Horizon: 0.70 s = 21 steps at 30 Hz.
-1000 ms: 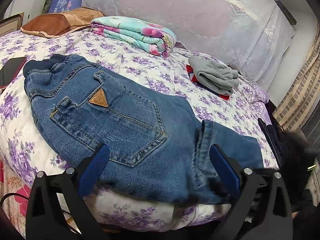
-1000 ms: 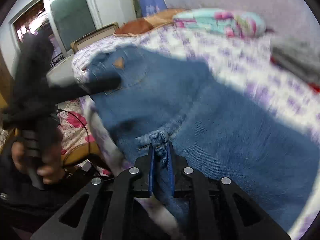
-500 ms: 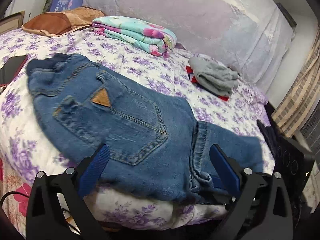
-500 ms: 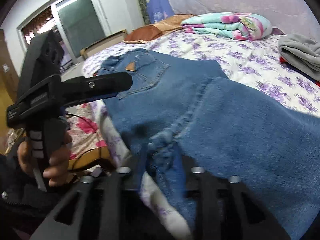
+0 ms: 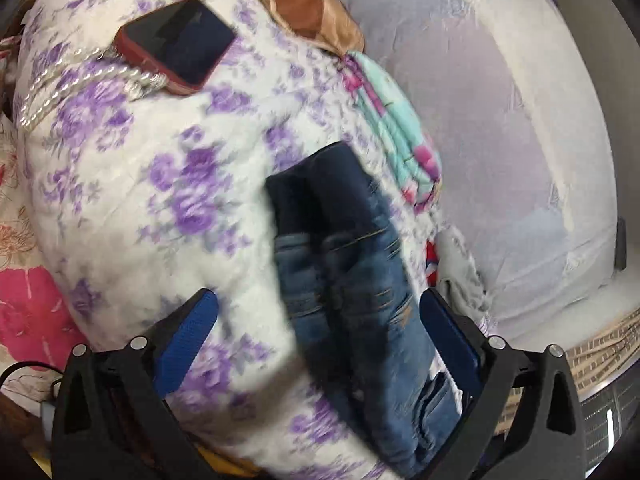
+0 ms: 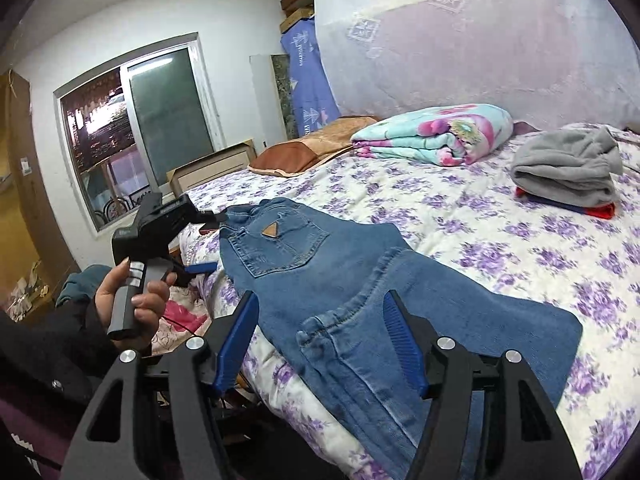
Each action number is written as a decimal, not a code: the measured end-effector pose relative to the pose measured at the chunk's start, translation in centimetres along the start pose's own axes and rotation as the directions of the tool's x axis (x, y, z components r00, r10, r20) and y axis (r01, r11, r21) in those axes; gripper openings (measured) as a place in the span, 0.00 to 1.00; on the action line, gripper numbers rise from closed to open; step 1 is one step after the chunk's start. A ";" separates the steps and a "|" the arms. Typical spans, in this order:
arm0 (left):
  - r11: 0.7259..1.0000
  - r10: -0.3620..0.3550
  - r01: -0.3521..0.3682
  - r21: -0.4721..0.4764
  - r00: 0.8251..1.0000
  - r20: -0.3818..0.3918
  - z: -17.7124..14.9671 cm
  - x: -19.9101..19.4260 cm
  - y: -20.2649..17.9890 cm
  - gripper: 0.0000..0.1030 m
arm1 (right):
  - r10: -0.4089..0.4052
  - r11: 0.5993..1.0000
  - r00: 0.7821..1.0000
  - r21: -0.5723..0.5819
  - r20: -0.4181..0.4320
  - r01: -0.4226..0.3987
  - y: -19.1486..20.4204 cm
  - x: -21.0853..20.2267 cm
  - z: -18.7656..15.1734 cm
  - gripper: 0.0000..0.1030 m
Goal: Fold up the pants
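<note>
Blue denim pants (image 6: 320, 264) lie folded on the purple-flowered bed (image 6: 460, 208), waistband to the left, leg hems near the front edge. My right gripper (image 6: 320, 320) is open and empty, its jaws wide just above the hem end. My left gripper (image 5: 316, 316) is open and empty; it points along the waistband end of the pants (image 5: 352, 280), seen edge-on and blurred. The left gripper also shows in the right wrist view (image 6: 200, 268), held at the bed's left edge beside the waistband.
A red phone (image 5: 176, 46) with a pearl strap lies on the bed left of the pants. A folded floral blanket (image 6: 432, 136), brown pillow (image 6: 316, 148) and folded grey clothes (image 6: 568, 168) sit farther back. The bed's front edge drops off below the grippers.
My right gripper has opened and let go of the pants hem, which now lies on the bed. My left gripper has swung left to the waistband end, still open.
</note>
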<state>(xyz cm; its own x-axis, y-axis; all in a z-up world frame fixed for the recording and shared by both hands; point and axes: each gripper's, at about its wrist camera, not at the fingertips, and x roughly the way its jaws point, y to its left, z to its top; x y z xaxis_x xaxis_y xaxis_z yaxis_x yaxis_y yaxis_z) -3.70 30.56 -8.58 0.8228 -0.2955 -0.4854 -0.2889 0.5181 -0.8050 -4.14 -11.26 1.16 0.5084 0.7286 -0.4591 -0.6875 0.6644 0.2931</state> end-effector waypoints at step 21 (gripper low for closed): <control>0.991 0.088 -0.085 0.099 0.996 -0.029 0.6 3.2 -3.6 0.37 | -0.107 0.987 0.991 0.127 0.082 0.097 -3.9 -3.7 -1.0 0.63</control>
<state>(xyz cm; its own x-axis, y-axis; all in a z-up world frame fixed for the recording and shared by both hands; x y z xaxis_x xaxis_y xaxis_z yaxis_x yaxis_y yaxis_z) 0.26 28.30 -7.03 0.7799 -0.2718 -0.5638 -0.3073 0.6185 -0.7232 -3.82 -16.73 0.84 0.6199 0.6641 -0.4180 -0.5639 0.7474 0.3512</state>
